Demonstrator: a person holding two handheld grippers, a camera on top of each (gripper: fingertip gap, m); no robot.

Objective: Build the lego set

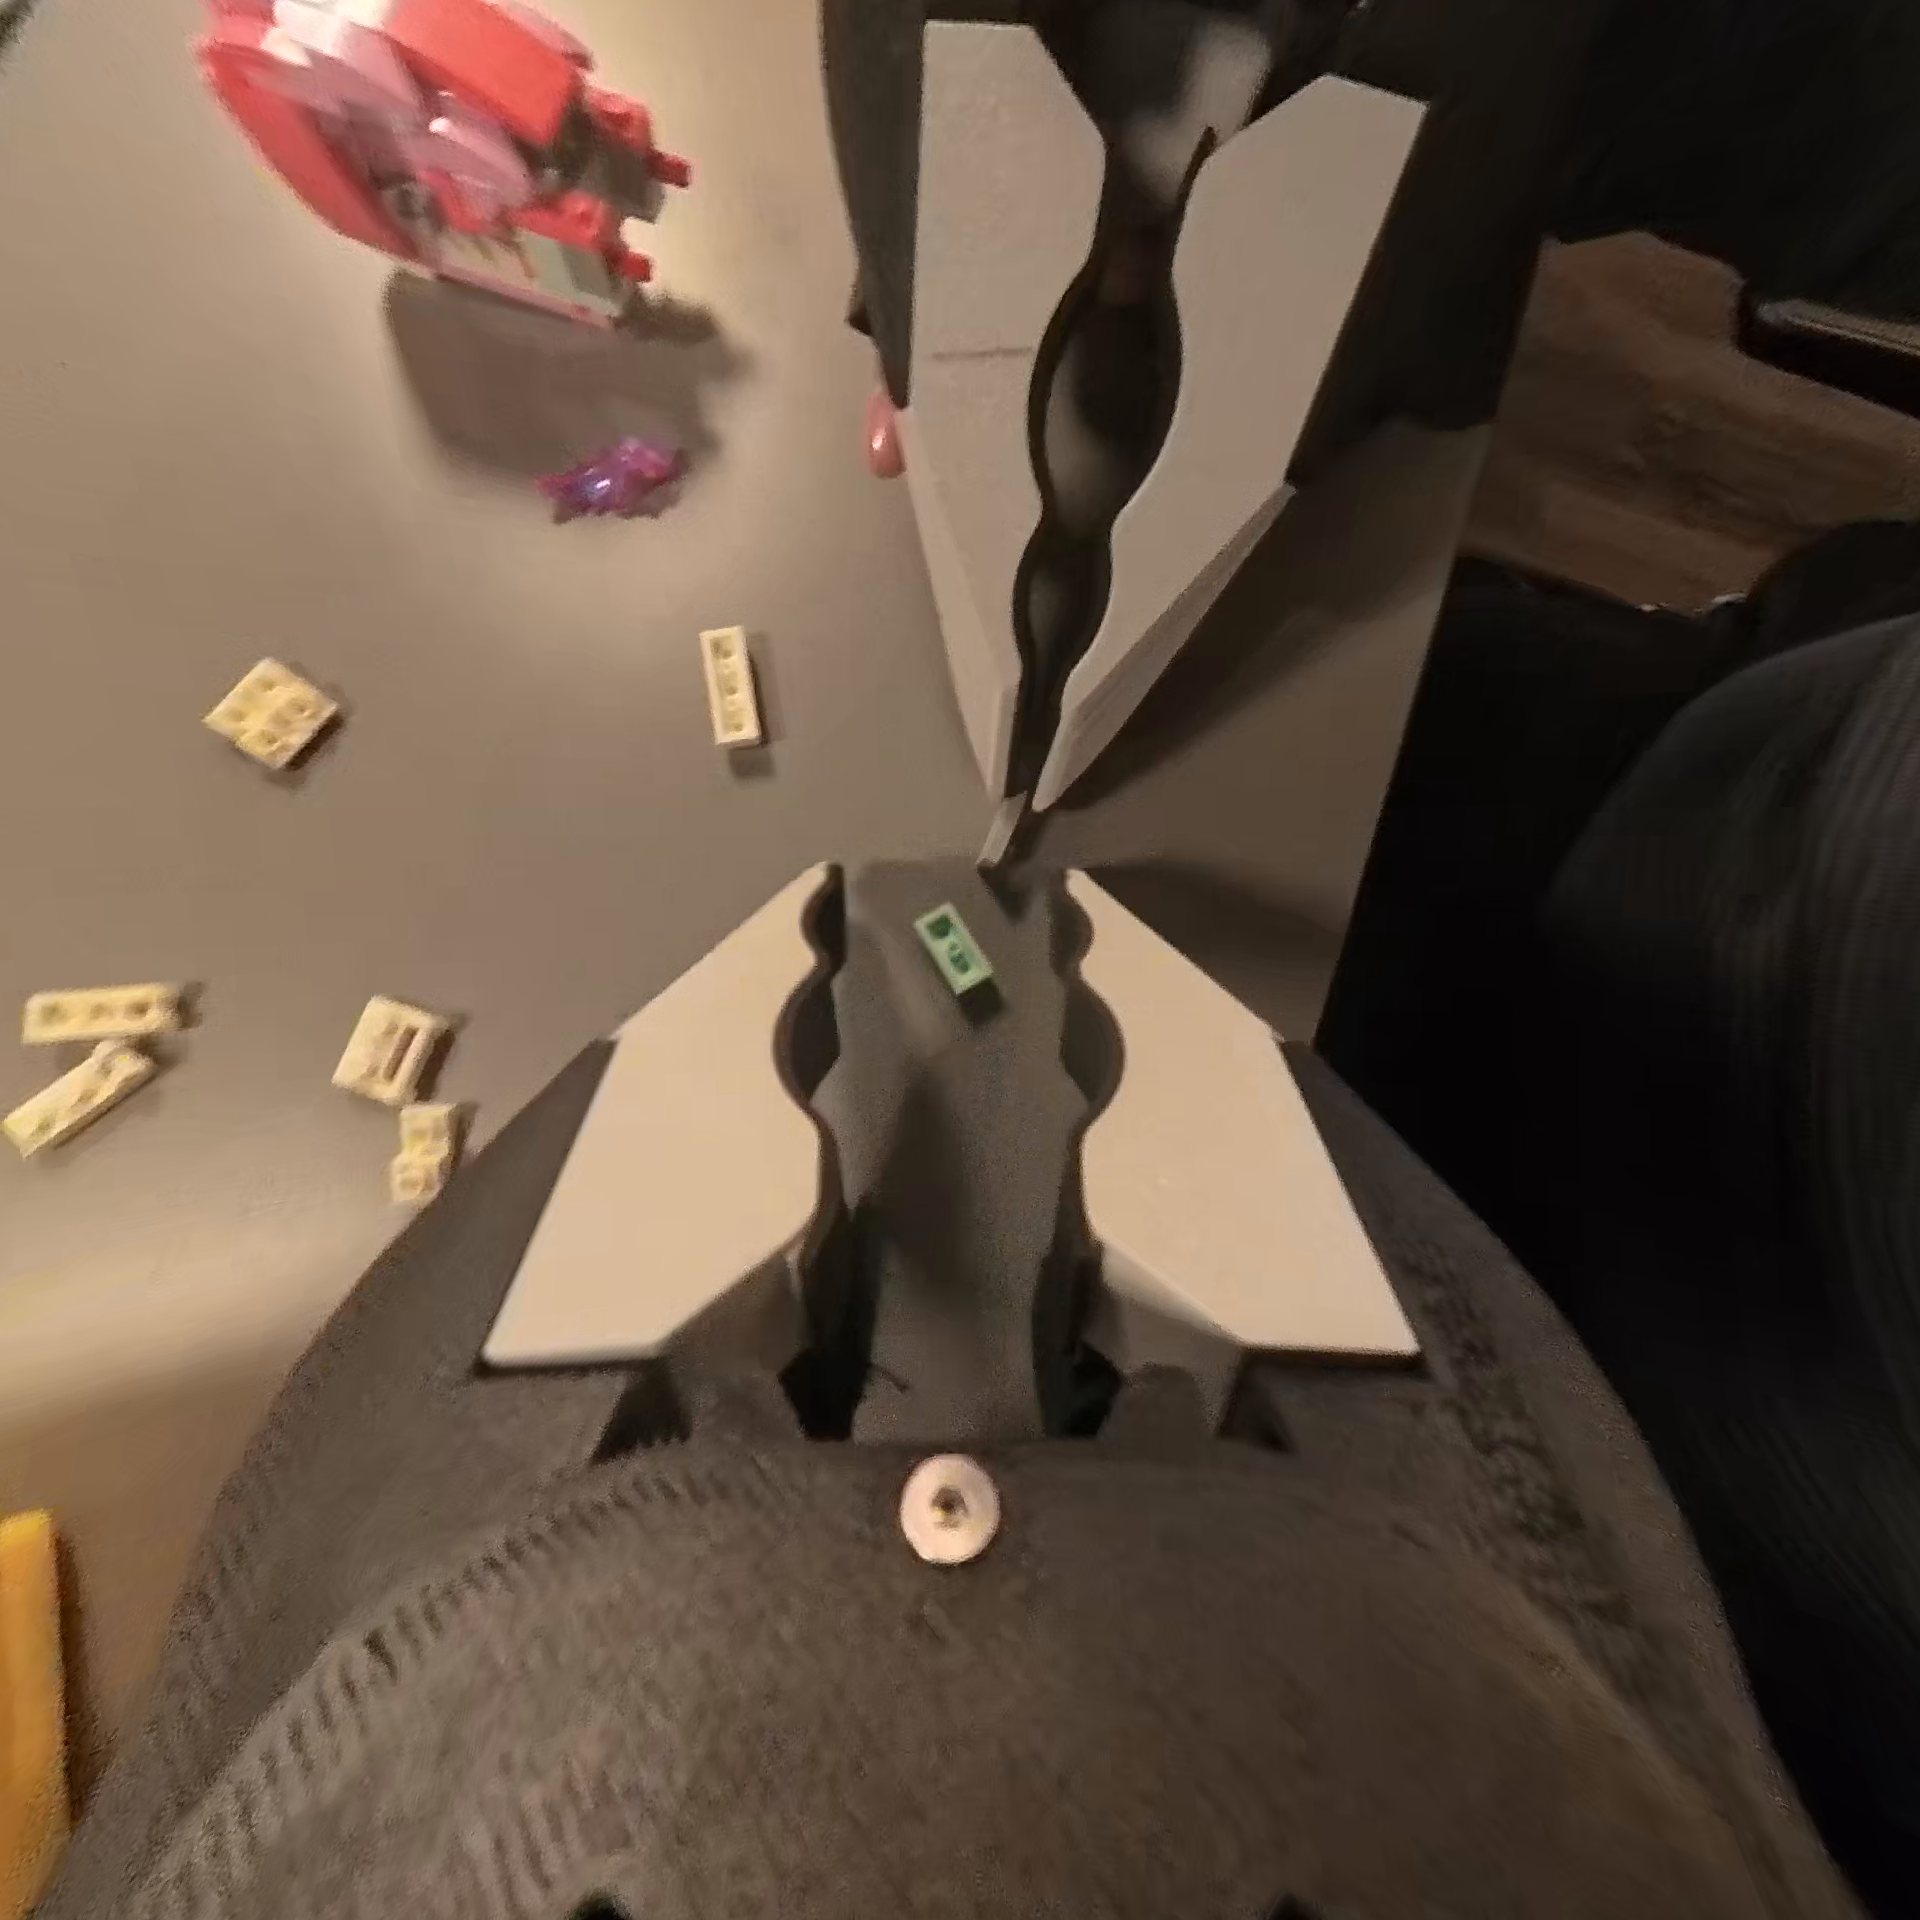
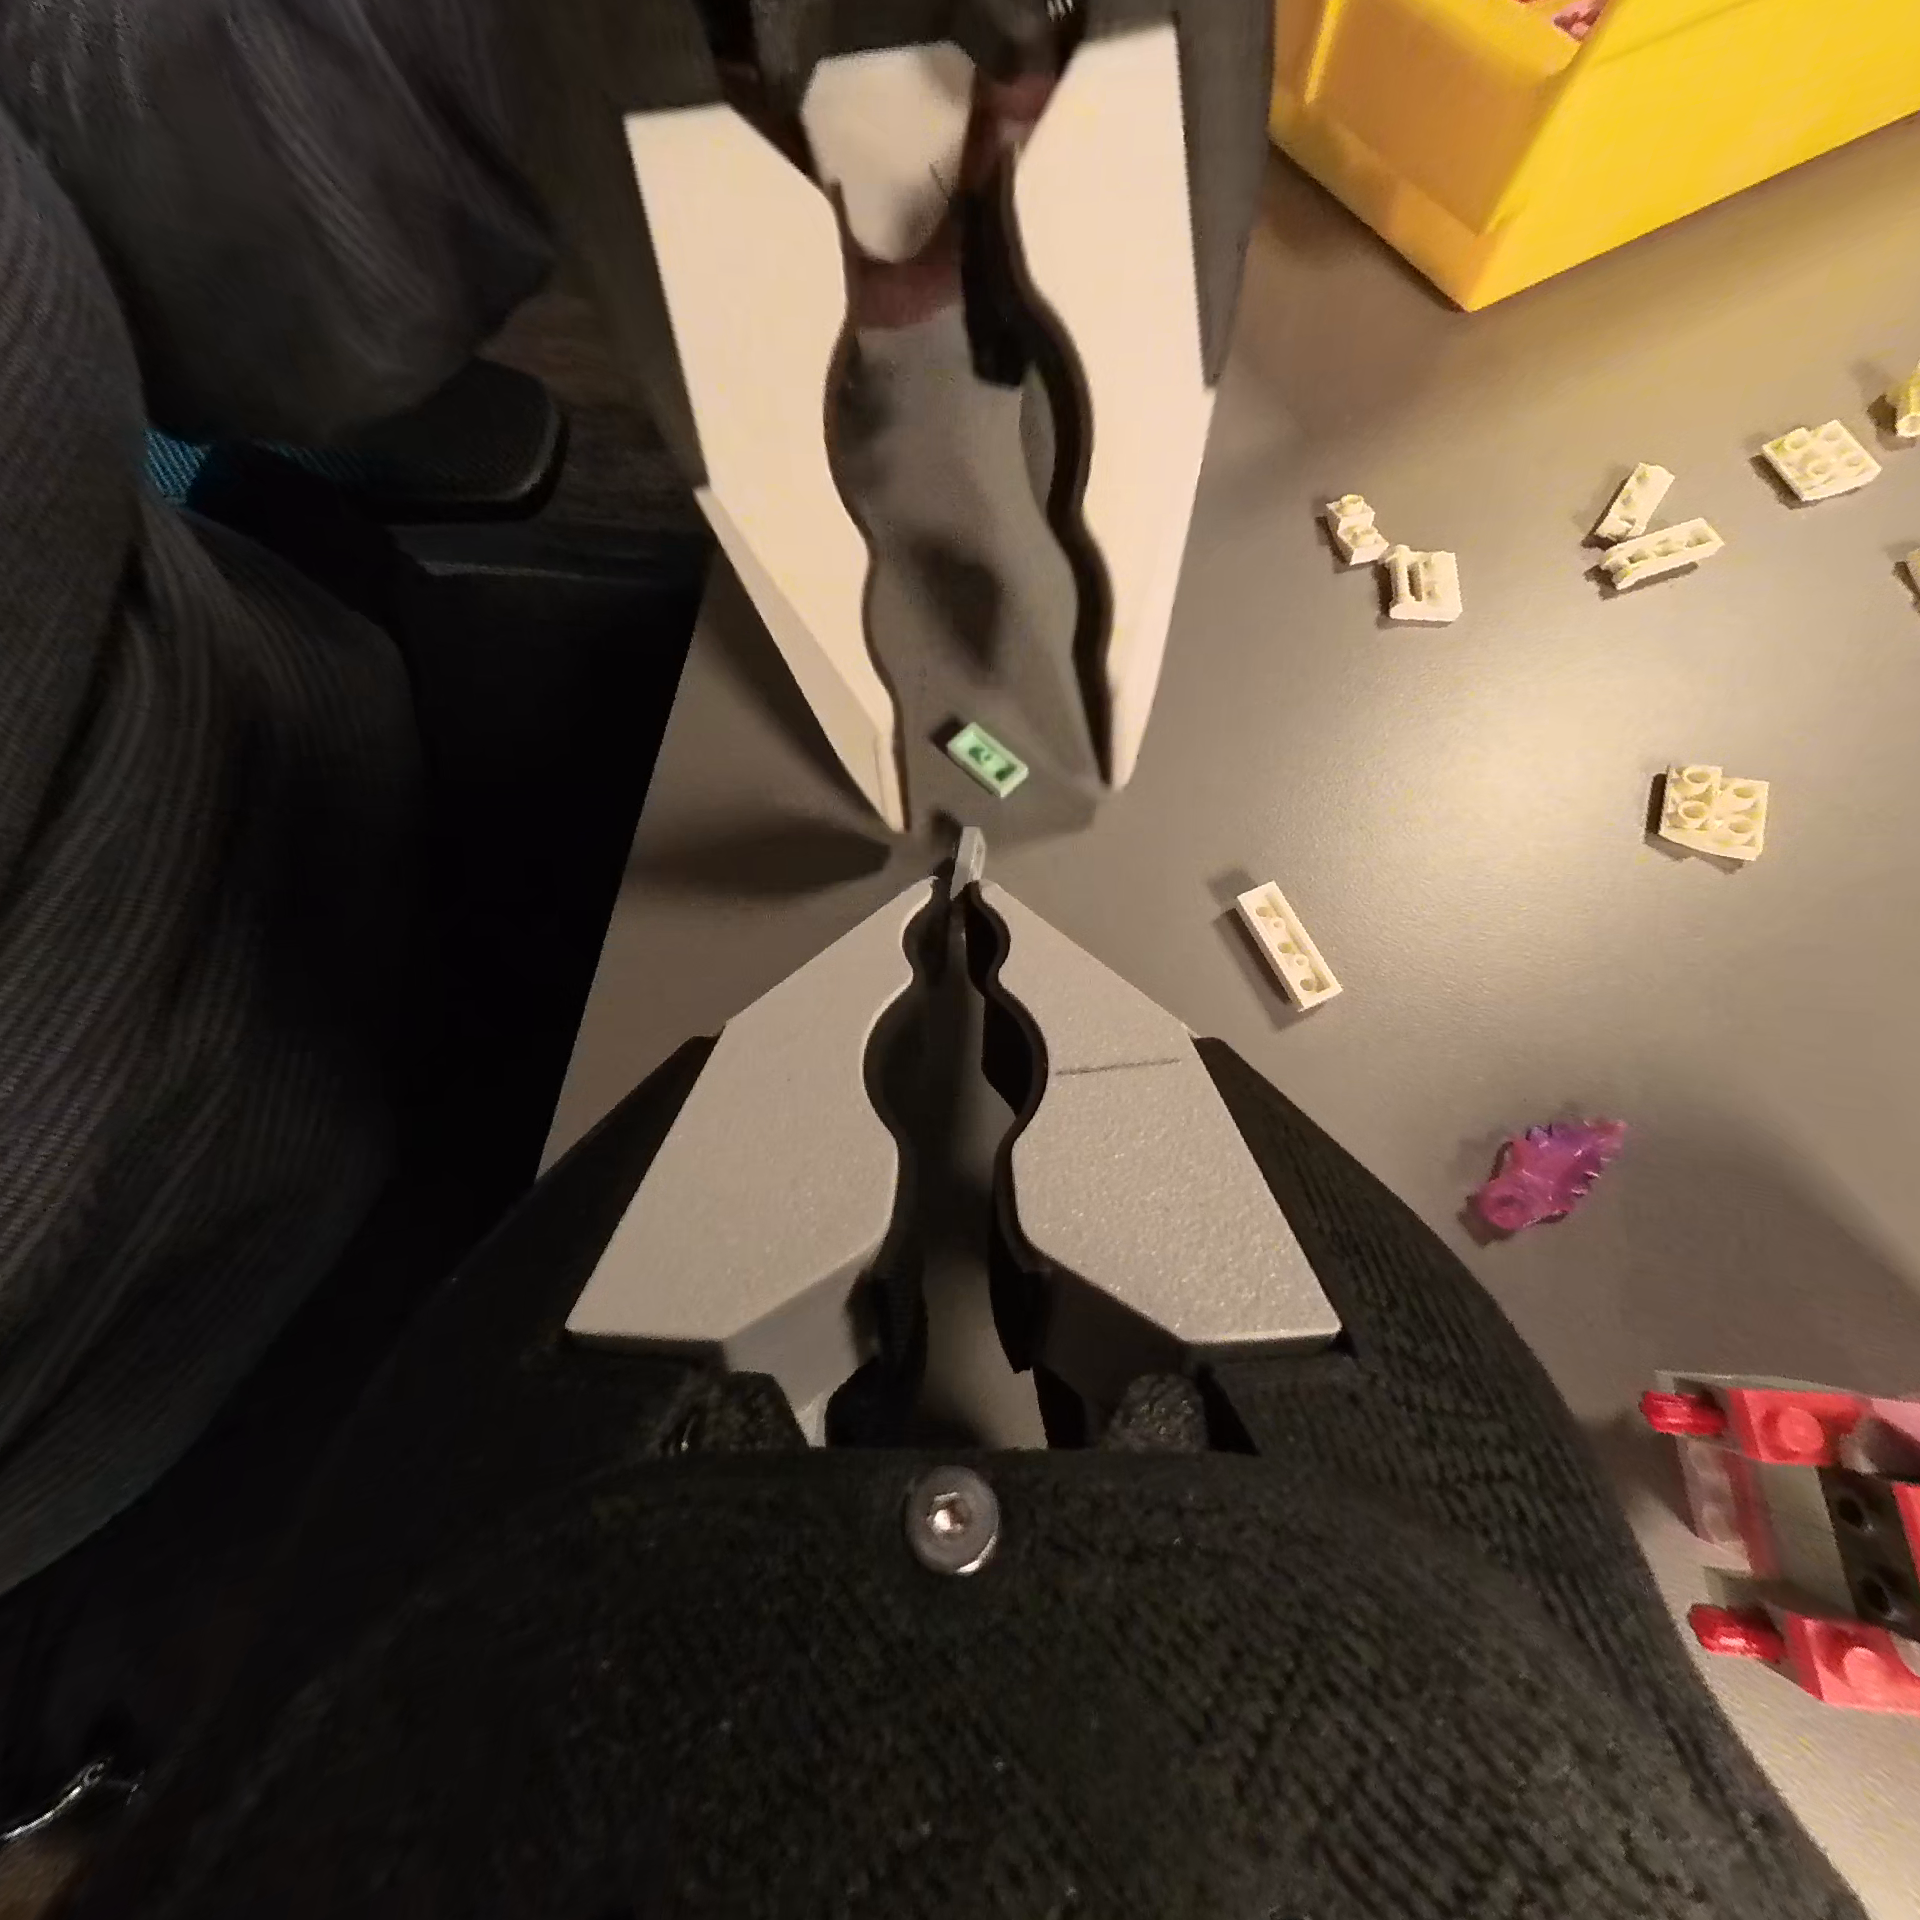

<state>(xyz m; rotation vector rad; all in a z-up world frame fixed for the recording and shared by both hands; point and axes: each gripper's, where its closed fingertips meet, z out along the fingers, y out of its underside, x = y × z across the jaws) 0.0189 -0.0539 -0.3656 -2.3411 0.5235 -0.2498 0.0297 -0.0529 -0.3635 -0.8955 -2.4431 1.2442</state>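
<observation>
My left gripper point(image 1: 948, 883) is open just above the grey table point(image 1: 520, 831). A small green brick point(image 1: 958, 954) lies on the table between its fingertips, and neither pad touches it. My right gripper point(image 1: 1023, 805) comes in from the opposite side, tip to tip with the left. It is shut on a thin grey plate point(image 1: 1006, 831) that sticks out past its tips. In the right wrist view, my right gripper point(image 2: 951, 894) pinches the grey plate point(image 2: 968, 857). Just beyond it the green brick point(image 2: 985, 767) lies between the open left gripper's point(image 2: 1003, 790) fingers.
Several cream plates point(image 2: 1286, 943) lie scattered on the table. A red brick model point(image 1: 447, 156) and a purple translucent piece point(image 1: 613, 480) lie farther out. A yellow box point(image 2: 1558, 135) stands at the back. The table edge and a person's dark clothing point(image 2: 156, 831) are close by. Only a small space, under 4 cm, lies between the two pairs of fingers. From either gripper's tips it is about 10 cm to the purple translucent piece point(image 1: 613, 480). The right camera catches it too, in the right wrist view point(image 2: 1529, 1142).
</observation>
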